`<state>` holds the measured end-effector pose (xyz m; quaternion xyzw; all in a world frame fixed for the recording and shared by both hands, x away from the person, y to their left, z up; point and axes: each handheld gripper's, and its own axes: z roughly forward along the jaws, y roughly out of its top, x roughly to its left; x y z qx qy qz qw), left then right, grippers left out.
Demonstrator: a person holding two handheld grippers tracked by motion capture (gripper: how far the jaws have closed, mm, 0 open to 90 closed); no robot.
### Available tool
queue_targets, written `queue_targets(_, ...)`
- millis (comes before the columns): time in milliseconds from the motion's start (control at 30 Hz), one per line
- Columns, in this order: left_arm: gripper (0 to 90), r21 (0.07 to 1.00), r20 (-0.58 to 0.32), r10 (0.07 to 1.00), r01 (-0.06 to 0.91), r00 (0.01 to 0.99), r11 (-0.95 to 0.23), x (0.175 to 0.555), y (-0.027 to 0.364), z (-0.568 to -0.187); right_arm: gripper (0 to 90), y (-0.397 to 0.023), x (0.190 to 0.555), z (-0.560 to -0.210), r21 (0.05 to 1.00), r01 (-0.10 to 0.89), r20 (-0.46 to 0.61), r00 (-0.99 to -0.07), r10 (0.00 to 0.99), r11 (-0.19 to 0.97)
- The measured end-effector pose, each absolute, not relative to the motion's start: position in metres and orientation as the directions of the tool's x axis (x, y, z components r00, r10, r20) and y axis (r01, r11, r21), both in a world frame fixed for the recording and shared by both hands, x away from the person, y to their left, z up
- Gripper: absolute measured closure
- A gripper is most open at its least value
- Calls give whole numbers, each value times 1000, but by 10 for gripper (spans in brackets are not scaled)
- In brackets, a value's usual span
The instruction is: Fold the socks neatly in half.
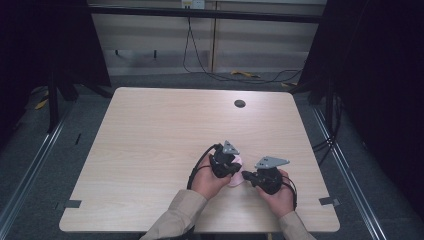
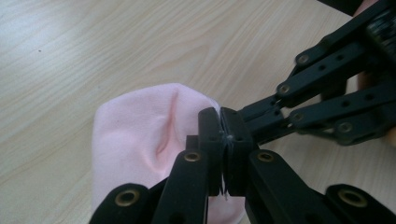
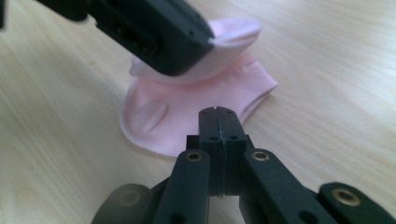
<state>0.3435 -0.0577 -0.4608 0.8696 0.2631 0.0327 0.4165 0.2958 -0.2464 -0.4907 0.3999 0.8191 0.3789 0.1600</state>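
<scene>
item: pink sock [image 3: 196, 112], small ankle type, lying near the front edge of the wooden table [image 1: 150, 130], between the two hands, slightly right of centre

pose: mostly flat; one end is lifted and folded back over the body, seen in the right gripper view

left gripper [image 2: 223, 140]: jaws closed together, a thin edge of the pink fabric pinched between them; in the right gripper view it holds the raised flap above the rest of the sock

right gripper [image 3: 217, 135]: jaws fully closed, pads meeting; its tip sits at the sock's near edge, can't tell if any fabric is caught

handling: very light, limp knit, no stiffness, so it drapes and creases wherever it isn't supported; not fragile, not slippery on the pads, though a thin single layer could slide out of a shallow pinch

where to grip: at the hem or cuff edge, or the toe end, taking both layers deep in the pads; two grips well apart keep it flat, one grip lets it hang and bunch

risk: probably dragging the lower layer along the table while folding
</scene>
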Motion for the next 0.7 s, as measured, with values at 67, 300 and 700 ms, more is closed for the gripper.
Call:
queue_targets(67,884,743,-167,487,434,857,-509,344,-58,-463,900,-250,294,-487,757,526,34,-626,779,389)
queue_targets(300,884,741,-172,486,437,857,-510,342,-60,-464,900,-258,289,-487,737,547,34,-617,786,397)
queue_targets(700,883,723,-173,463,431,869,-540,337,-67,-471,900,-255,292,-496,709,572,30,-609,792,413)
